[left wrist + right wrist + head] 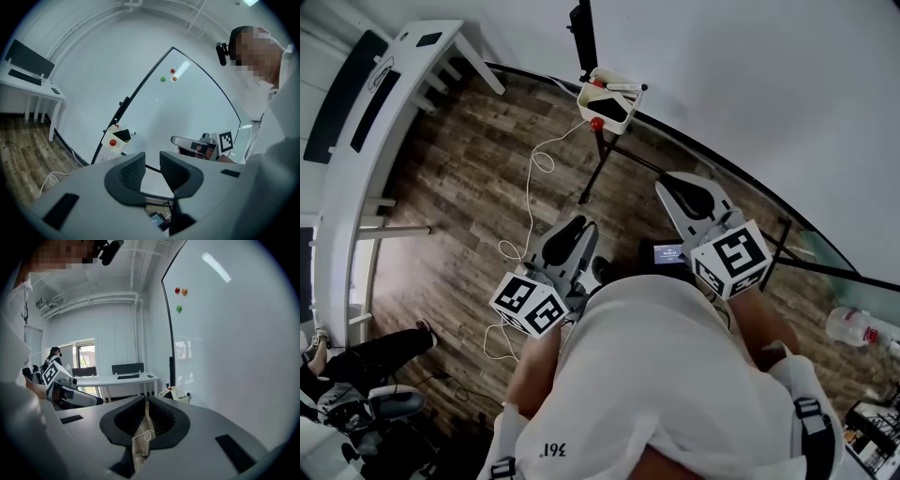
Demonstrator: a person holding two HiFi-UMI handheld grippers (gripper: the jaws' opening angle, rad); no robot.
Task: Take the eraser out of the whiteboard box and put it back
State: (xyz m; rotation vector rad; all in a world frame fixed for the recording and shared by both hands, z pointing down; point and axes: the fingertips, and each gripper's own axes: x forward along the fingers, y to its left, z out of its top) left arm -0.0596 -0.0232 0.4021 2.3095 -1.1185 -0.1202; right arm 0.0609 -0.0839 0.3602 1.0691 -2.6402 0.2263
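The white whiteboard box [611, 101] hangs at the whiteboard's lower edge, with a red magnet [596, 123] on its front. In the left gripper view the box [115, 140] holds a black eraser [123, 135]. My left gripper [578, 228] is open and empty, well short of the box and pointing toward it; its jaws [151, 168] stand apart. My right gripper [680, 187] is to the right, also away from the box. Its jaws [146, 400] are shut with nothing between them. The box [177, 393] shows small and far in the right gripper view.
The whiteboard [187, 112] carries three coloured magnets [172, 75]. Its stand's black legs [598, 169] and a white cable [534, 169] lie on the wood floor. A white desk [356, 141] stands left, a seated person [356, 366] lower left, and a water bottle [862, 328] right.
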